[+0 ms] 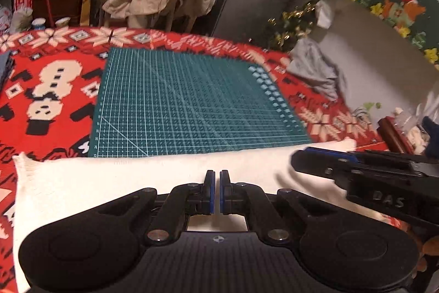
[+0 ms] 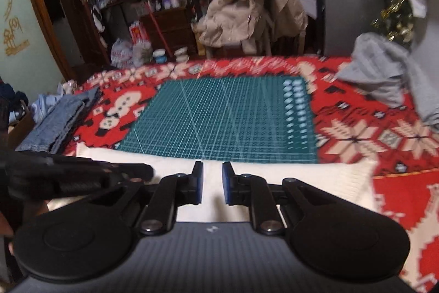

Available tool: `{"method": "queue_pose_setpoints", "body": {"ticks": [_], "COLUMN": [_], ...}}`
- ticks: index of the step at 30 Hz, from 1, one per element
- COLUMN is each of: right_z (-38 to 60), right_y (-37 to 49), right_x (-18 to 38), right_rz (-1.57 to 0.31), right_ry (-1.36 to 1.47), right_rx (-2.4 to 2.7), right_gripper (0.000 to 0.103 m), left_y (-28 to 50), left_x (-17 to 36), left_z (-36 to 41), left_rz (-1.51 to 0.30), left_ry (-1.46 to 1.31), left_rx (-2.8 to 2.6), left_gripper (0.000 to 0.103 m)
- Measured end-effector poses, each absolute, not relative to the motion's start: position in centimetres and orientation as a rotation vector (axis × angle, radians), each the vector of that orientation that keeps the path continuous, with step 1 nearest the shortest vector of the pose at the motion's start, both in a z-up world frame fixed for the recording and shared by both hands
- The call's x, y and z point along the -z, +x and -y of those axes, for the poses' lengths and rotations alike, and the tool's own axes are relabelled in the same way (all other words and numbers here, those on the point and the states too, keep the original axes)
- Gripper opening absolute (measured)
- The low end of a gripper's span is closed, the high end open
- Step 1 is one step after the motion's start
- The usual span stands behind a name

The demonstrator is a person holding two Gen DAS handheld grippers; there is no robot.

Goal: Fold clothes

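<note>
White garment [image 1: 153, 183] lies flat along near edge of worktop [image 1: 55, 111], overlapping near edge of green cutting mat [image 1: 192, 100]. Left gripper [image 1: 216, 177] clenched, empty, over garment. Right gripper [image 2: 212, 172] slightly parted, nothing between pads. Mat centre bare. Grey garment [image 2: 384, 73] at far right corner, folded jeans [image 2: 55, 122] at left edge.

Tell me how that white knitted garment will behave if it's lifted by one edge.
The white knitted garment lies flat with a ribbed edge, so it probably droops and folds rather than holding shape. Its knit looks thick, so likely weighty for cloth. Its texture should grip the pads, not slip.
</note>
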State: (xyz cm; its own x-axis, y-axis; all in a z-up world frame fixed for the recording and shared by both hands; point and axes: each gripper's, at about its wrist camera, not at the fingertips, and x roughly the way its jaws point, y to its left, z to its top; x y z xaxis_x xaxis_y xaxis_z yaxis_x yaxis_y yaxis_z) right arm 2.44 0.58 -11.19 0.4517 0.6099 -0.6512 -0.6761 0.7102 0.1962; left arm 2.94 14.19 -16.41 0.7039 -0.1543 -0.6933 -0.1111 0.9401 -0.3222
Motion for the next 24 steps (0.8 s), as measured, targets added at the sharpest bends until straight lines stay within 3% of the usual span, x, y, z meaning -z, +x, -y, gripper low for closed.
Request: {"method": "queue_pose_setpoints", "body": {"ticks": [11, 24], "right_z": [-5.0, -6.5], "right_y": [4.3, 3.9], "right_x": [15.8, 15.8], "right_rz": [-0.799, -0.756], "right_ry": [-0.153, -0.184], "right_rx": [-0.798, -0.783], "right_gripper": [0.014, 0.016], "left_y": [4.5, 4.4], "left_x": [17.8, 18.1], "left_z": [-15.1, -16.0], "left_rz": [-0.778, -0.744], "left_ry": [-0.372, -0.458], "left_rx": [0.010, -0.034], "left_gripper": [0.003, 0.002]}}
